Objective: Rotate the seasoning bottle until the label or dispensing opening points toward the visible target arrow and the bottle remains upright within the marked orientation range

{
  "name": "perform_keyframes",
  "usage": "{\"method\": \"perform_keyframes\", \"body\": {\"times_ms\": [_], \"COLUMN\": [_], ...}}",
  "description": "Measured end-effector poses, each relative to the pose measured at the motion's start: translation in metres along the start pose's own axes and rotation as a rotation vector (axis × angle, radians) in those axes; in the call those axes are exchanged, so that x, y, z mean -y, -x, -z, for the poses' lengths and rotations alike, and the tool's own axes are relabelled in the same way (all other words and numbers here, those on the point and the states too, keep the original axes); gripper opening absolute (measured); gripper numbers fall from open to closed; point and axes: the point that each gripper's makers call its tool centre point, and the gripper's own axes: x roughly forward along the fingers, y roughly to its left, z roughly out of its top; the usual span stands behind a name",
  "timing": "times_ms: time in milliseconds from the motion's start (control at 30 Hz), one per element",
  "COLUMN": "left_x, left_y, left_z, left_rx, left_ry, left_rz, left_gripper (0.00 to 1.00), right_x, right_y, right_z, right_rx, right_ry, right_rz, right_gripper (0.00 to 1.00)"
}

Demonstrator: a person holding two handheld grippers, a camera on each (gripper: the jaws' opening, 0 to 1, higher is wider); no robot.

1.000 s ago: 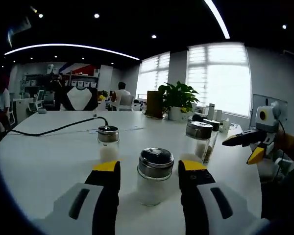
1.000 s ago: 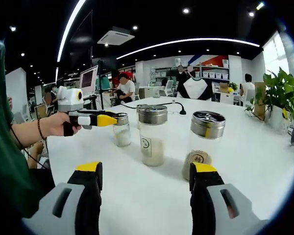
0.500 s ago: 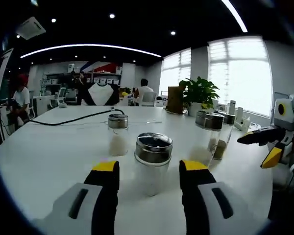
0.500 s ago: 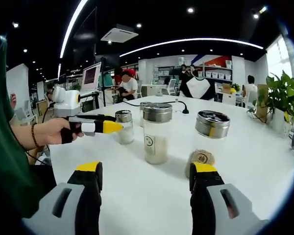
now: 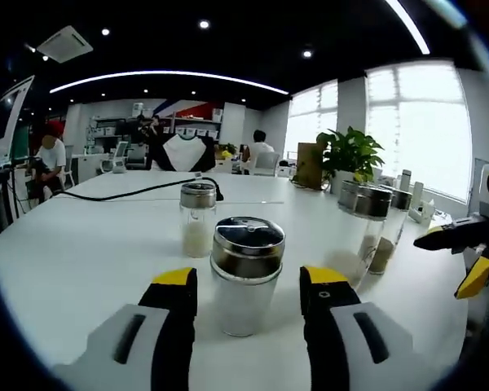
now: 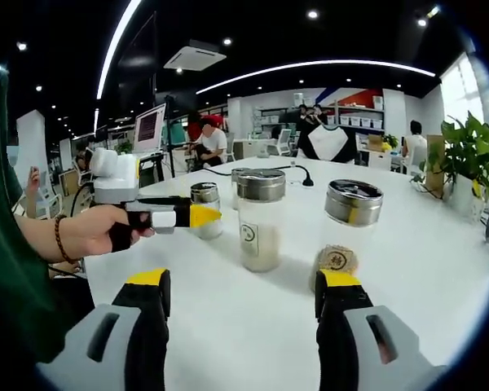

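Facing camera, bottle (image 6: pixel 260 221) round label, unreadable

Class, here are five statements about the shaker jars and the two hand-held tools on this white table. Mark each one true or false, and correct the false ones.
1. The left tool has its jaws on either side of a metal-lidded shaker jar. True.
2. That jar lies on its side. False: it stands upright on the table.
3. A black cable runs across the table. True.
4. The right tool is shut on a jar. False: its jaws are open, and the labelled jars stand ahead of them.
5. The jar between the left tool's jaws has a red plastic cap. False: its lid is perforated metal.
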Motion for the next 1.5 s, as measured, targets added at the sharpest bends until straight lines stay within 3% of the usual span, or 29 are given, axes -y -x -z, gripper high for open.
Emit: {"method": "perform_keyframes", "body": {"times_ms": [200,367,533,1500], "left_x": [-0.0001,0.0001,-0.0034,0.0012], "left_y": [-0.0011,-0.0034,-0.0023,-0.0013], "left_z": [0.003,0.005,0.0053,0.0051], "left_rx": [-0.015,-0.024,-0.037,-0.044], "left_ry": [0.005,0.027,-0.011,-0.063], "left_rz": [0.002,0.015,0.008,0.047], "left_gripper": [0.52,0.44,0.36,0.35], "right_x": [-0.0037,-0.0043,-0.0039,-0.0021], "right_y": [0.0018,0.0011,0.0011,0.0021], "right_z": [0.0016,0.0029,0.0043,0.0082], "right_rx": [0.002,-0.003,-0.008,-0.016], "right_ry": [0.004,0.001,-0.001,-0.024], "right_rz": [-0.016,-0.018,-0.015,-0.002], "right_gripper": [0.74,0.74,0.74,0.73]}}
